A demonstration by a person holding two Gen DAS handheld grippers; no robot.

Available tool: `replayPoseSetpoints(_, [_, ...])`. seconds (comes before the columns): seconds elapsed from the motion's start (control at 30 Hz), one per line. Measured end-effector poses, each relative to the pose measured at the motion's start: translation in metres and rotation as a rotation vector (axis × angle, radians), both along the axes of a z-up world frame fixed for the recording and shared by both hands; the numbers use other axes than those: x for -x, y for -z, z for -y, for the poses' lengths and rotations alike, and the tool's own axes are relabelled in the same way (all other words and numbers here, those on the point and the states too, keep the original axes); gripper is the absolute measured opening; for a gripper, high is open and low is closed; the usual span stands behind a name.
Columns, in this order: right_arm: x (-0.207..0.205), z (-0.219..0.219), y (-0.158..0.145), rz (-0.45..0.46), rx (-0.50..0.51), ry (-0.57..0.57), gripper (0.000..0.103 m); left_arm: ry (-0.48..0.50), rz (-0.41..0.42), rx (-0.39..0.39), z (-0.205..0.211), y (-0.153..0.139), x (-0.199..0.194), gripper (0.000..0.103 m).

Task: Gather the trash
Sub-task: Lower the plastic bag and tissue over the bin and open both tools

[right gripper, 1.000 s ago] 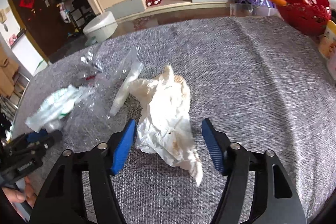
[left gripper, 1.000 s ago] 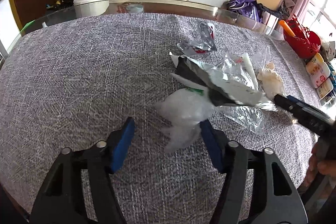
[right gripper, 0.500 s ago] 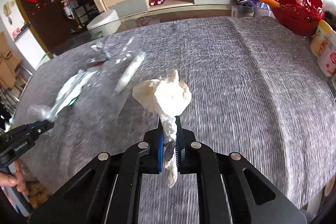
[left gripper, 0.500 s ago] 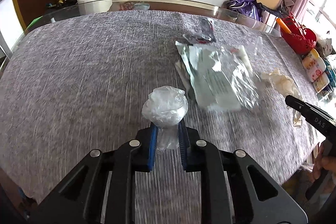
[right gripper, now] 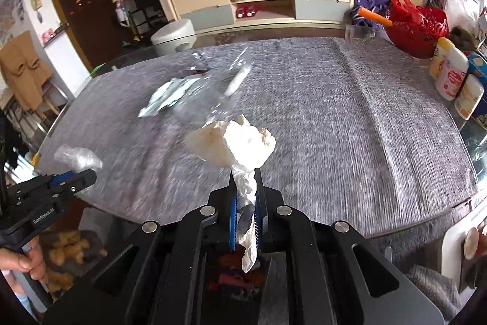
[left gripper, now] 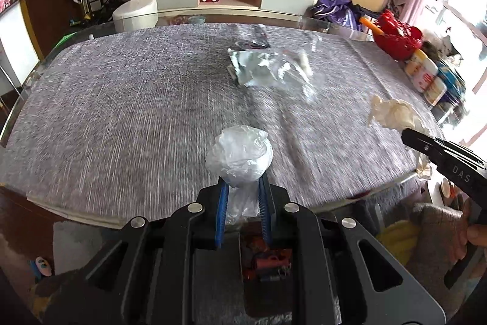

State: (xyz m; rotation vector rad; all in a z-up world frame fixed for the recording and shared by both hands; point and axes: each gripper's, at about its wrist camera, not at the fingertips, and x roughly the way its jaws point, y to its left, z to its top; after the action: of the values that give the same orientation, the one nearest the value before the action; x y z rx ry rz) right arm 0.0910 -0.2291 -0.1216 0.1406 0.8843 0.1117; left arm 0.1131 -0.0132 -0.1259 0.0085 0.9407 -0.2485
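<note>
Both lifted clear since before, plastic wad (left gripper: 239, 156) bulging forward, tissue (right gripper: 234, 145) trailing down

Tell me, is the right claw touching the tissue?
Touching. The right wrist view shows the right claw shut on the tissue: its blue pads pinch the twisted tail, and the crumpled bulk sticks out above the tips.

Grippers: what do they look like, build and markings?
Both alike: left gripper and right gripper are matte black linkage frames with silver pivot pins and blue ribbed pads. White side lettering: "GenRobot.AI" on left, "DAS" on right. Bare hand holds the left handle. No cables visible.
</note>
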Motion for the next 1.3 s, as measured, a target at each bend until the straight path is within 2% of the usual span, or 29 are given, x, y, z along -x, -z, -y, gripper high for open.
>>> replayPoseSetpoints(0.27, [0.045, -0.013, 0.018, -0.036, -0.050, -0.052, 0.012, 0.056, -0.003, 0.031, 0.007, 0.004, 0.057, 0.017])
replayPoseSetpoints(0.5, [0.065, -0.017, 0.051, -0.110, -0.058, -0.056, 0.013, 0.087, -0.060, 0.028, 0.020, 0.036, 0.085, 0.017])
replayPoseSetpoints(0.97, [0.072, -0.032, 0.129, -0.266, -0.063, -0.072, 0.012, 0.121, -0.212, 0.004, 0.034, 0.116, 0.094, 0.018])
replayPoseSetpoints(1.23, [0.066, -0.037, 0.144, -0.307, -0.058, -0.072, 0.013, 0.144, -0.263, 0.010, 0.039, 0.137, 0.092, 0.020])
replayPoseSetpoints(1.3, [0.064, -0.037, 0.146, -0.315, -0.061, -0.070, 0.014, 0.142, -0.274, 0.012, 0.039, 0.140, 0.091, 0.025])
